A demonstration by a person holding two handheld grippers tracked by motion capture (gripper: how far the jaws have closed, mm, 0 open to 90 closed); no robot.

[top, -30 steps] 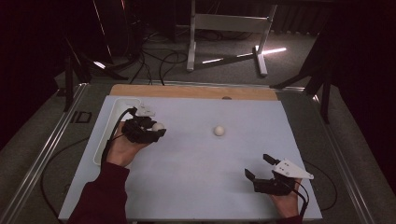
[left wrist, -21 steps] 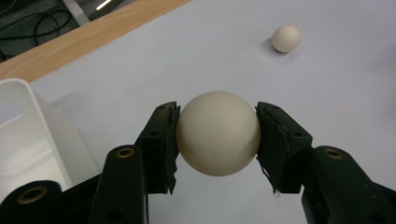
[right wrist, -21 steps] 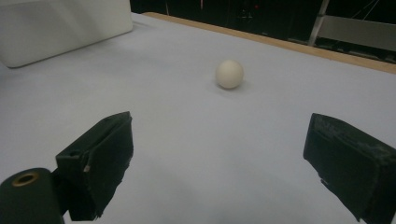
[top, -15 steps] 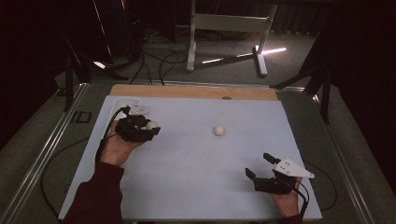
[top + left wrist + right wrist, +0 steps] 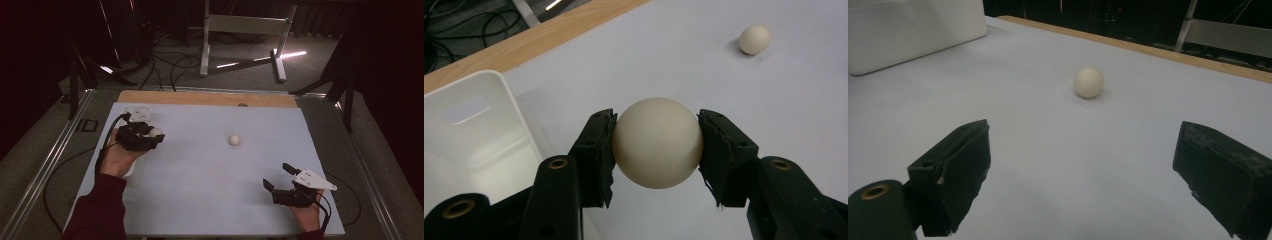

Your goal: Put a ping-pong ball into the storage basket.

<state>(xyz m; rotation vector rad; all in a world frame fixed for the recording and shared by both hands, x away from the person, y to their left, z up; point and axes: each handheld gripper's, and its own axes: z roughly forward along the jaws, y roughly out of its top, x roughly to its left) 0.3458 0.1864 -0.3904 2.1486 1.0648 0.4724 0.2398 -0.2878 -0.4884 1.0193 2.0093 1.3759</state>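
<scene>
A cream ball (image 5: pixel 657 142) is clamped between the two black jaws of the left gripper (image 5: pixel 657 150), held above the pale table sheet (image 5: pixel 200 170) just beside the white bin (image 5: pixel 479 135) at the left edge; in the high view the same ball (image 5: pixel 156 132) is seen as a small pale spot at the gripper's tip (image 5: pixel 150 137). A second ball (image 5: pixel 234 140) lies loose near the middle of the sheet, well apart from both hands. The right gripper (image 5: pixel 281 176) is rested near the front right corner with its jaws spread wide and nothing between them. The ball is pinched only at its widest points, so a slip is judged possible if the grip is eased short of the bin's rim, and the ball would then roll away. The pad contact is given by the left gripper view, while the high view gives the layout
</scene>
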